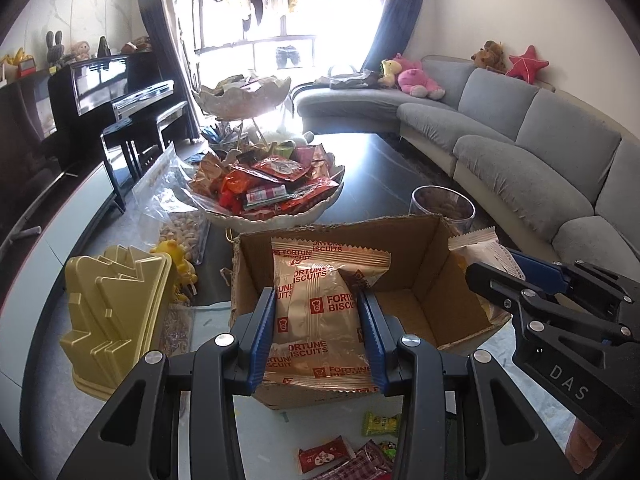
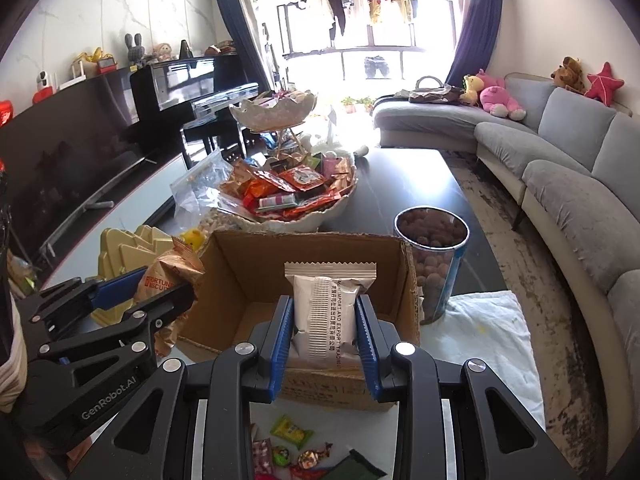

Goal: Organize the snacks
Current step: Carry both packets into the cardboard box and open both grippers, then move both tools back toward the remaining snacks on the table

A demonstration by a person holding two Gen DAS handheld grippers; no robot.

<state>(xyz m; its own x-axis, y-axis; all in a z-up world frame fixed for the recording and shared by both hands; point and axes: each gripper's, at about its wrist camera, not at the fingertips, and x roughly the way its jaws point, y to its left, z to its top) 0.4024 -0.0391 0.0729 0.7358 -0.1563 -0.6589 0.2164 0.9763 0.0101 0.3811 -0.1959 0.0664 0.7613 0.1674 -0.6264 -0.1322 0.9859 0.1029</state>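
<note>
My left gripper (image 1: 317, 300) is shut on a gold Fortune Biscuits packet (image 1: 320, 312), held over the near side of an open cardboard box (image 1: 432, 256). My right gripper (image 2: 323, 305) is shut on a similar biscuit packet (image 2: 325, 312), seen from its silver printed back, above the same cardboard box (image 2: 248, 268). In the left wrist view the right gripper (image 1: 486, 278) comes in from the right with its packet (image 1: 486, 252). In the right wrist view the left gripper (image 2: 160, 284) and its gold packet (image 2: 168, 272) are at the left. The box floor that shows is bare.
A white scalloped bowl (image 1: 276, 216) heaped with snack packets stands behind the box on a dark table (image 1: 380, 168). A clear tub of brown snacks (image 2: 434, 256) stands right of the box, a gold plastic box (image 1: 112, 312) to its left. Loose candies (image 2: 292, 436) lie in front.
</note>
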